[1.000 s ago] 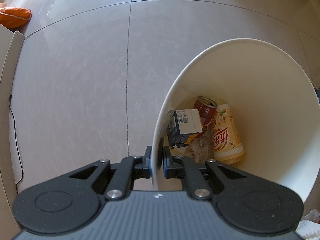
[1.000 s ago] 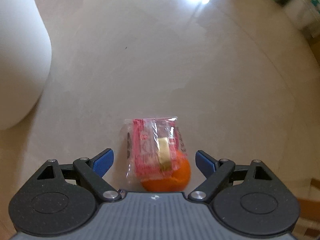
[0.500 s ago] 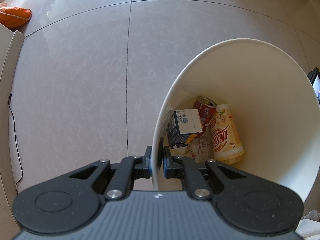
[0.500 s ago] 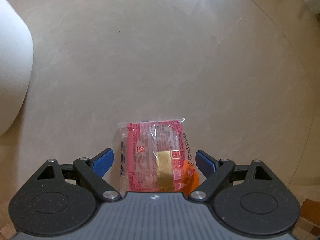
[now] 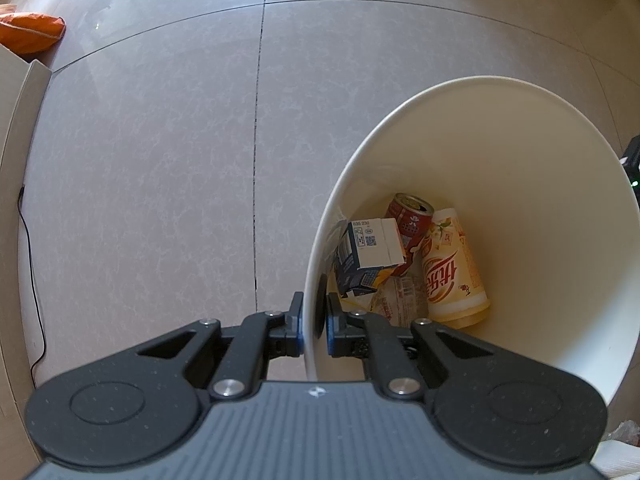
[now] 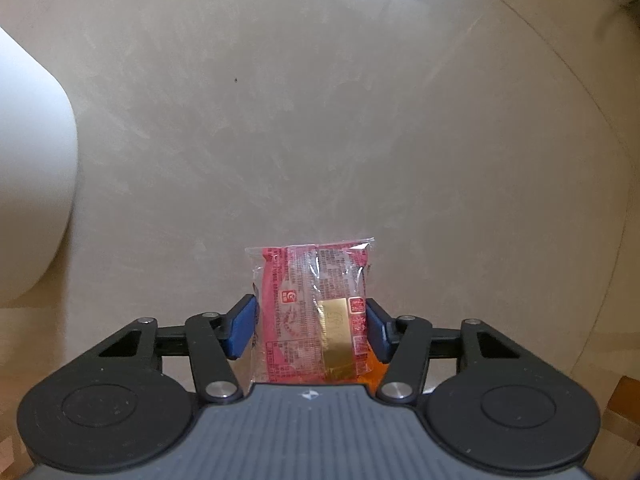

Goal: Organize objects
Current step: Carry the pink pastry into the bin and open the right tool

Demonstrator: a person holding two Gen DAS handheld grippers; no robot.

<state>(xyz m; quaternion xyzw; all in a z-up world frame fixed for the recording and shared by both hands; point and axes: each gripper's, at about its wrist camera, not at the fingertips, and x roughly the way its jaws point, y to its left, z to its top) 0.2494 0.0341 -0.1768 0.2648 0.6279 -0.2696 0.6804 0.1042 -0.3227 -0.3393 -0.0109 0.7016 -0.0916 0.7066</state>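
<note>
Snack packet (image 6: 312, 312) lies on the floor between my right gripper (image 6: 310, 328) as its jaws close in, while my left gripper (image 5: 314, 322) clamps the bin rim (image 5: 310, 280) to steady it

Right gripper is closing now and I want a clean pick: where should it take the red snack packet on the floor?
Across its middle, from straight above. The red snack packet lies flat between the closing right gripper pads, long sides facing them; an orange thing peeks from beneath, so keep above it.
</note>
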